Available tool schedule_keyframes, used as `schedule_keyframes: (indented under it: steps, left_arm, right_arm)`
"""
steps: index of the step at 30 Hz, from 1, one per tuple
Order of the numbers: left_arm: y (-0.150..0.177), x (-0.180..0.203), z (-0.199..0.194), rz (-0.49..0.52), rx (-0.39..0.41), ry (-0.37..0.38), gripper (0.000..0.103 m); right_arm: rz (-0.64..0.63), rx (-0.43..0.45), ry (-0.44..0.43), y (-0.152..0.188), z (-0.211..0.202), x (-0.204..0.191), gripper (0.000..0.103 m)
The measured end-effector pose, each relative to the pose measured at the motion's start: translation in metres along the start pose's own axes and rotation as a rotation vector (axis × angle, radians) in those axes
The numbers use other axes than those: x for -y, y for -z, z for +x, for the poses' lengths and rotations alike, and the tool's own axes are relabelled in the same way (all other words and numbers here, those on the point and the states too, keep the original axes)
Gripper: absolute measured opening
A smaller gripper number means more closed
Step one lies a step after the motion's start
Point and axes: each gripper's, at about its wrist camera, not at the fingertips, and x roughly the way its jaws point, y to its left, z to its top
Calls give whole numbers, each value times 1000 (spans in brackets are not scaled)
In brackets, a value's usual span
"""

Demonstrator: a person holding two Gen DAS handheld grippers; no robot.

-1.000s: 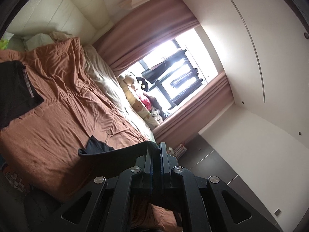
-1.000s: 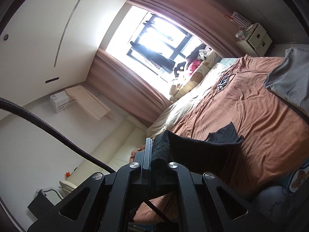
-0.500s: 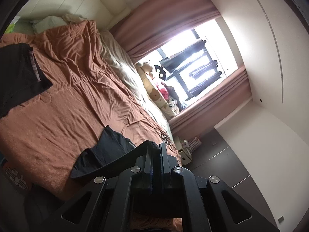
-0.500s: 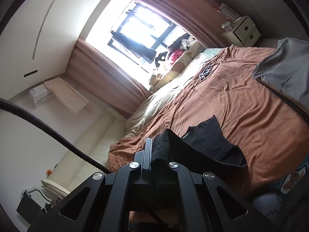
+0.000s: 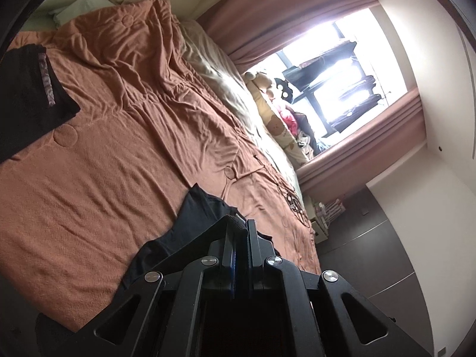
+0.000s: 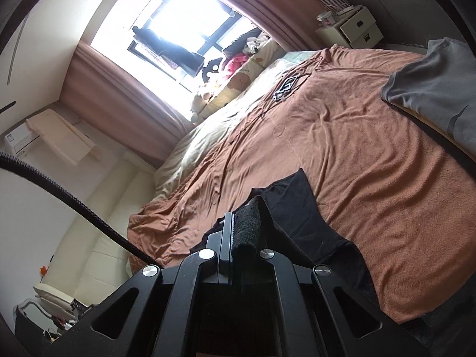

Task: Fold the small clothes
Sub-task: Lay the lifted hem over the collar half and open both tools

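**Black garment comes down onto the bed, one edge in each claw**

The left claw [image 5: 241, 232] is clamped shut on one end of a small black garment [image 5: 202, 211], whose free cloth trails forward onto the brown bedspread [image 5: 119, 154] near the bed's near edge. Toward the bed's left edge lies a folded black piece with a patterned band [image 5: 32, 89]; it is well apart from the work. The right claw [image 6: 238, 232] is likewise closed tight on the garment's [image 6: 294, 205] other end, a thick roll of fabric bunched between its pads, with the loose part spread on the bedspread [image 6: 372, 163] just ahead. A grey garment [image 6: 437, 89] rests at the bed's right edge, and a dark corded item [image 6: 287, 84] sits near the far edge by the pillows.

The step in hand looks like laying the piece flat before the first fold. Doing it well likely means keeping the held edge taut and level between the two claws, drawing it back toward the near edge so the trailing cloth smooths out, and letting go only once the edge lies on the bedspread.

Against the frames a second ago, both claws sit lower and look down more steeply at the bed; then only a small dark corner touched the bedspread, and now a much broader panel of the garment lies on it
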Motion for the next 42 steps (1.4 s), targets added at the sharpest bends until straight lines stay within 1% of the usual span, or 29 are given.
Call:
schedule_keyframes:
  steps: [4, 11, 16, 22, 24, 30, 32, 33, 35, 36, 37, 38, 39, 40, 41, 42]
  left_arm:
    - [-11, -13, 38, -20, -27, -46, 5]
    - [-25, -23, 101, -21, -77, -113, 5]
    - [-29, -34, 138, -20, -106, -167, 5]
    - [-32, -47, 173, -33, -148, -196, 5]
    - [-33, -50, 183, -35, -161, -208, 5]
    - [-38, -54, 203, -33, -173, -228, 5]
    - [-38, -55, 210, -25, -183, -238, 5]
    - [-37, -55, 215, -17, -197, -250, 5]
    - [-36, -57, 223, -4, -237, -299, 5]
    - [-35, -56, 225, 3, -260, -306, 6]
    - [-34, -55, 226, 12, -271, -304, 7]
    - [-33, -52, 224, 33, -279, -307, 18]
    - [-32, -48, 221, 60, -281, -313, 37]
    - [-32, -43, 218, 82, -280, -321, 48]
    - [-31, -38, 212, 110, -273, -330, 66]
    - [-31, -35, 207, 132, -268, -331, 72]
  right_arm:
    - [16, -24, 32, -12, 27, 2, 0]
    - [32, -70, 103, -30, 79, 11, 0]
    - [37, -113, 148, -32, 111, 18, 0]
    - [41, -145, 206, -33, 142, 24, 0]
    - [53, -158, 212, -32, 151, 25, 0]
    - [51, -165, 246, -40, 169, 26, 0]
    - [34, -176, 275, -41, 175, 25, 0]
    - [29, -196, 293, -40, 181, 24, 0]
    - [16, -226, 306, -39, 188, 20, 0]
    - [3, -237, 312, -37, 189, 17, 0]
    - [-15, -241, 316, -37, 187, 12, 2]
    - [-40, -240, 325, -36, 183, 7, 12]
    - [-60, -233, 333, -38, 178, 3, 23]
    - [-77, -223, 336, -39, 173, 0, 58]
    - [-89, -213, 336, -40, 167, -3, 80]
    - [-99, -199, 330, -41, 160, -5, 80]
